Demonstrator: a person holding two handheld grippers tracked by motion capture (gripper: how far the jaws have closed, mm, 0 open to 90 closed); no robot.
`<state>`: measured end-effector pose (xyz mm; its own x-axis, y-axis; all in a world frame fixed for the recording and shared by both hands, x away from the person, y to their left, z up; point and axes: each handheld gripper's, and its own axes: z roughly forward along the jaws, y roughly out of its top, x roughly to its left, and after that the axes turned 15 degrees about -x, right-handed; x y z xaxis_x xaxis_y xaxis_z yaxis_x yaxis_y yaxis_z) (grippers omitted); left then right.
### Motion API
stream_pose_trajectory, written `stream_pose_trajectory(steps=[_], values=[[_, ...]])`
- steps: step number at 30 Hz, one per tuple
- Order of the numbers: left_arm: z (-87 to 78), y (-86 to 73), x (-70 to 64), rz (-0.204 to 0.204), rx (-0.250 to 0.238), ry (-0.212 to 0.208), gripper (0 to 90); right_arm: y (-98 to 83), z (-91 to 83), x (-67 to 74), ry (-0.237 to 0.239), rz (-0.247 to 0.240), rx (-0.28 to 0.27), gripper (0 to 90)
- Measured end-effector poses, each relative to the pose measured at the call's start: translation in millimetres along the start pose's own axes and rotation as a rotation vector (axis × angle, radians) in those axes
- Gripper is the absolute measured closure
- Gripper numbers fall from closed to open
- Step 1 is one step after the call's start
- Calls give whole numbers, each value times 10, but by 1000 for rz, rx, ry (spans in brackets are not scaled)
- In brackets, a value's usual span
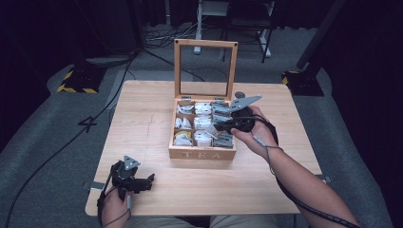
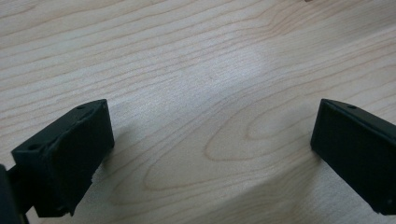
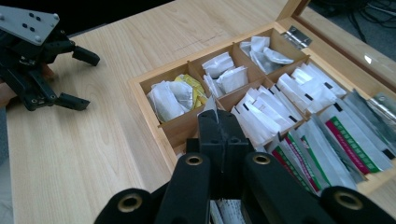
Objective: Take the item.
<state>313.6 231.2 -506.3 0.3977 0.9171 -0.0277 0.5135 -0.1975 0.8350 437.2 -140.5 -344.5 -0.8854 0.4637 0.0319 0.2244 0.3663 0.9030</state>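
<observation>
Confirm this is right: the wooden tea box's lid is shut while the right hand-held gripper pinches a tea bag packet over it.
Not quite. The tea box has its lid standing open, as the high view shows. The rest holds: the right hand-held gripper pinches a tea bag packet over the compartments.

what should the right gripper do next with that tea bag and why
Probably lift it straight up a little more. The right gripper is shut on a white tea bag just above the tea box, beside the packed sachets, so clearing the dividers first should avoid snagging.
</observation>
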Motion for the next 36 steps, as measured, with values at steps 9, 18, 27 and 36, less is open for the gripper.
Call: stream_pose_trajectory(steps=[9, 18, 27, 36], values=[[1, 1, 0, -1, 0, -1, 0, -22, -305, -96, -34, 19, -38, 900], [1, 1, 1, 0, 1, -2, 0, -160, -704, -325, -106, 66, -69, 900], [1, 1, 1, 0, 1, -2, 0, -346, -1052, -523, -181, 107, -85, 900], [1, 1, 1, 0, 1, -2, 0, -539, -1302, -677, -267, 125, -72, 900]])
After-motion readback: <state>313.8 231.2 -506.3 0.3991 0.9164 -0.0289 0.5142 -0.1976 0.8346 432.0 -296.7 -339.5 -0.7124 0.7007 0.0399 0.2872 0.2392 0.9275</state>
